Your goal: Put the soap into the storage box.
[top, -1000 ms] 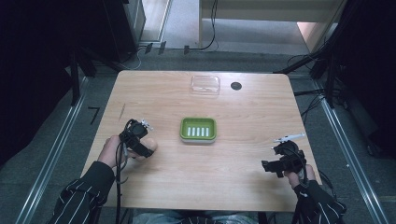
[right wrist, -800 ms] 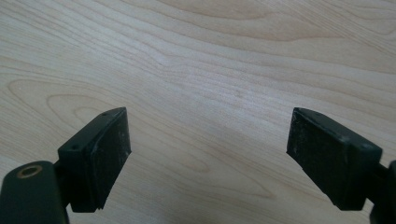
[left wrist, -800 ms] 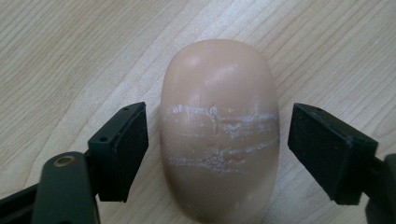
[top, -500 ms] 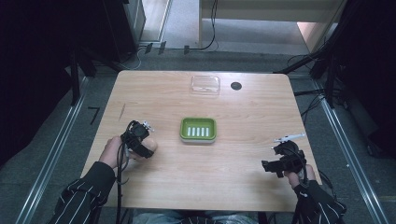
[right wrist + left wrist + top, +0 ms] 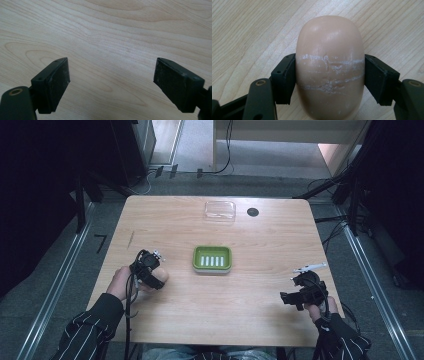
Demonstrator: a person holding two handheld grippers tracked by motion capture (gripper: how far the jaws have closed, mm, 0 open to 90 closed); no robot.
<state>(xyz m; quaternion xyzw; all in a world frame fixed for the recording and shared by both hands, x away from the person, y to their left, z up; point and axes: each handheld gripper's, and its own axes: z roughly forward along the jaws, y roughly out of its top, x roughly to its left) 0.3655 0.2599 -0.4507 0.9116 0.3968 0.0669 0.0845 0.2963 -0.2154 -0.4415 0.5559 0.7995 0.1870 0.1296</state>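
Table (image 5: 260, 295) of pale wood carries everything, and both hands work at its near edge. Ahead and to the right of the left claw (image 5: 329, 72) sits a green dish (image 5: 212, 259) with white slots in its floor; a clear lid (image 5: 220, 211) and a small dark disc (image 5: 253, 212) lie well beyond it near the far edge.

Soap (image 5: 329, 67) is the thing gripped: a smooth, rounded, peach-tan bar, oval in outline, with whitish scuff lines crossing its middle at the level of the pads. The left claw pinches it by its two long sides, one jaw pressed to each flank, and its rounded end sticks out past the jaw tips. In the high view the soap (image 5: 159, 276) shows as a pale lump just under the left claw (image 5: 150, 272), low over the table left of the dish.

Against the earlier frames, the left claw has drifted a little nearer the person; dish, lid and the right claw have stayed put.

Its long axis runs along the claw's own line, pointing straight out from the jaws.

The right claw (image 5: 111, 82) is spread wide above bare wood; in the high view it (image 5: 305, 290) sits near the table's right corner, well apart from the dish.
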